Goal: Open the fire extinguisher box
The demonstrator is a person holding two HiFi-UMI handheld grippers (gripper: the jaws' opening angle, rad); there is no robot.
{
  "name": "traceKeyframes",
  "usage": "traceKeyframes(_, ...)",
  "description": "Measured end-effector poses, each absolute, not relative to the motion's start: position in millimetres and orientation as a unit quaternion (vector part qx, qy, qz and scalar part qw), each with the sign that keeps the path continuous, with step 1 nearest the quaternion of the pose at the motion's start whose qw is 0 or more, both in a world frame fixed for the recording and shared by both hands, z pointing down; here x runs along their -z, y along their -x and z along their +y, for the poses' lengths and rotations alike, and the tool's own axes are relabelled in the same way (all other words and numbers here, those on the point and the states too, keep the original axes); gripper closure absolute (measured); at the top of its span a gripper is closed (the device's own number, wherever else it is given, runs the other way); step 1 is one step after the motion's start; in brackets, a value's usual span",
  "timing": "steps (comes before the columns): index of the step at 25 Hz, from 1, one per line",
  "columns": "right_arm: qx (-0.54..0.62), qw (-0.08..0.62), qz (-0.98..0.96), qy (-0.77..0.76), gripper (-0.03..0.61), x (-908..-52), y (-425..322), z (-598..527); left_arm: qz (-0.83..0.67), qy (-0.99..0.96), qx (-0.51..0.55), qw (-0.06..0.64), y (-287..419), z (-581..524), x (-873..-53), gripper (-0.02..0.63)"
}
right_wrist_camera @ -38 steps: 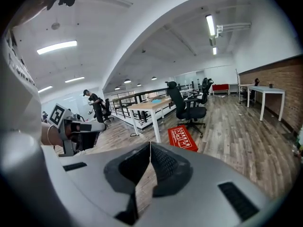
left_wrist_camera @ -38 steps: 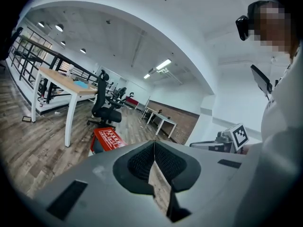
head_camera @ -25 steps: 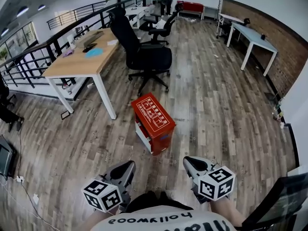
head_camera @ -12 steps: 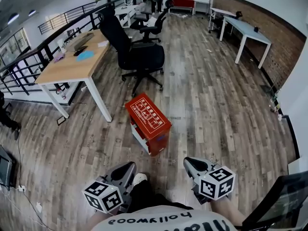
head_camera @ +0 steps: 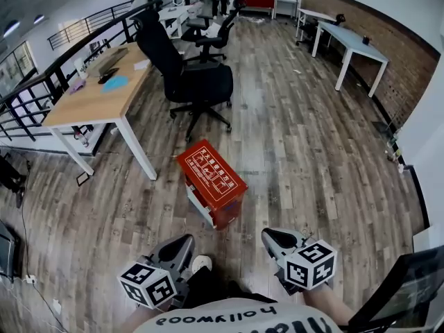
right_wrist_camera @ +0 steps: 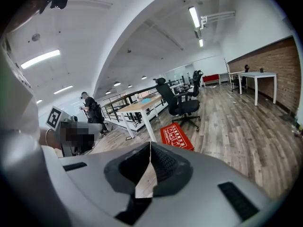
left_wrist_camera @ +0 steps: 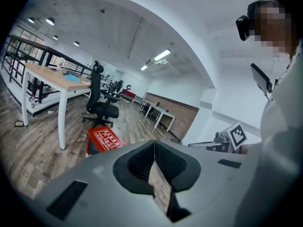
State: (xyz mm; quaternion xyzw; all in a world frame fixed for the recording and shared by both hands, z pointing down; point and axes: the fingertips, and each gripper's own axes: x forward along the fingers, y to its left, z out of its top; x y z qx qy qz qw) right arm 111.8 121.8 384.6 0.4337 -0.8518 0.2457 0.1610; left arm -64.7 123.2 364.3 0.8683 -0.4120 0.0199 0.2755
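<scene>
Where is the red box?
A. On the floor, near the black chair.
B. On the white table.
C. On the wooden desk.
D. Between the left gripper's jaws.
A: the red box stands on the floor, close to the black chair and not on any table.

On my feed from the head view, the left gripper (head_camera: 186, 239) at seven o'clock and the right gripper (head_camera: 269, 235) at five o'clock were smooth grey wedge-shaped shells, each with a dark hollow at the nose. Each carried a white cube (head_camera: 147, 283) at its rear, printed with black square markers. In the gripper views I saw black ribbed pads (left_wrist_camera: 139, 162) set into the grey casing, with dark rectangular slots (left_wrist_camera: 66, 200) to either side. The person wore a white shirt (head_camera: 229, 319) with black lettering, dark trousers (head_camera: 216, 286), a white shoe (head_camera: 202, 261), and a black camera (left_wrist_camera: 243, 26) on the head at one o'clock.
</scene>
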Motion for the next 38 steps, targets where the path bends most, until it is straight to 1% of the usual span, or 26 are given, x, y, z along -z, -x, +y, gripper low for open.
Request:
traceKeyframes(12, -0.254, 0.164, -0.84, -0.451, 0.569, -383.4, -92.5, 54.2, -0.382, -0.877, -0.037, 0.29, 81.6, 44.9, -368.5, 0.606)
traceKeyframes(30, -0.249, 0.153, -0.826, -0.482, 0.569, -373.7, -22.5, -56.6, -0.341, -0.895, -0.043, 0.283, 140.4, -73.3, -357.4, 0.606)
traceKeyframes(38, -0.242, 0.157, -0.816, -0.501, 0.569, -370.8, -14.2, -84.3, -0.325, -0.903, -0.036, 0.279, 151.6, -105.9, -355.6, 0.606)
